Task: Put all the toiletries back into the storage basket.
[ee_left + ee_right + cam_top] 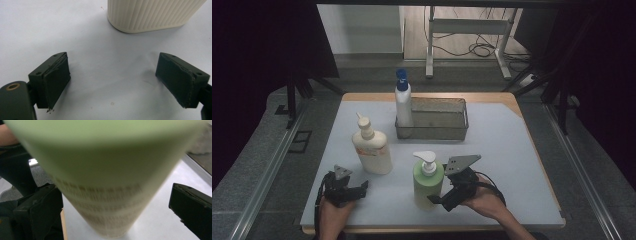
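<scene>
The green pump bottle (427, 181) stood low in the middle of the frame on the tabletop (507, 150), and the right gripper (443, 197) had its jaws spread to either side of it, not yet pinching. To my eye it should close squarely on the body, below the pump, and lift straight. The left gripper (357, 189) rested spread and empty just short of the cream bottle (372, 149).

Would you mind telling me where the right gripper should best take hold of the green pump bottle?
Probably around the round body of the green pump bottle, below the white pump head, coming in level from its right, where the right gripper already sits with its jaws open on either side. The bottle stands upright, and the pump looks too narrow to hold steadily.
</scene>
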`<state>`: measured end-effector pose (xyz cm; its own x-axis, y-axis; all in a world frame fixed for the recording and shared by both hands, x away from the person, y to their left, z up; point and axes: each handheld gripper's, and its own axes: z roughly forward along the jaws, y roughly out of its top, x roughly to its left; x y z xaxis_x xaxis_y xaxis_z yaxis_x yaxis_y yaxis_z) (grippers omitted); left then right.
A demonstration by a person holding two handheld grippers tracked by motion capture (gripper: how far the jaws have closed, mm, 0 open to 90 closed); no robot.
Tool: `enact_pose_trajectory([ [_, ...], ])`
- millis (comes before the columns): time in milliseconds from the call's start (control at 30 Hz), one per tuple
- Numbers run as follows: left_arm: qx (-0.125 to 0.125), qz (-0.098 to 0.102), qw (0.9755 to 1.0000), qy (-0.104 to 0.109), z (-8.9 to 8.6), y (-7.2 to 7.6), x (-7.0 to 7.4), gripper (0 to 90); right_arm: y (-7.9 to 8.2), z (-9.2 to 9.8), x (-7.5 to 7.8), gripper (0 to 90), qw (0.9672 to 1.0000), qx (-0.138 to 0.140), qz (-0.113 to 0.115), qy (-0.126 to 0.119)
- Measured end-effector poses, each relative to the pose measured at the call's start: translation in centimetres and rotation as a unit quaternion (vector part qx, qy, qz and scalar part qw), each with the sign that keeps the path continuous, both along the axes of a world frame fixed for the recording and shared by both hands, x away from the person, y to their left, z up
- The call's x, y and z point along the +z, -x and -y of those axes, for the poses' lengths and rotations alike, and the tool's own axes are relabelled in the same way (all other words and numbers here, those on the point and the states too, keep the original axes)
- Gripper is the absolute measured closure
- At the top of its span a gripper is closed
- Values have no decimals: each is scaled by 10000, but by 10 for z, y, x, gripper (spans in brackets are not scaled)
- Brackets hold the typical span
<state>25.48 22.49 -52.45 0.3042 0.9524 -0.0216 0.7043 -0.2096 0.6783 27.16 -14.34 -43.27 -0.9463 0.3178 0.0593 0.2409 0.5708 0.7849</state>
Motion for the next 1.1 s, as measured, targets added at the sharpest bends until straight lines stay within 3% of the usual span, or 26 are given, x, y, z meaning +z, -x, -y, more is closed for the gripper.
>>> enact_pose_trajectory([
  [333,1,-5,10000,2,0,0,0,118,-1,-12,3,24,10000,13,67,-51],
  [600,0,-7,10000,3,0,0,0,118,-2,-19,5,98,9999,81,107,-107],
  [1100,1,-10,10000,8,0,0,0,118,0,-23,10,117,9997,9,185,142],
])
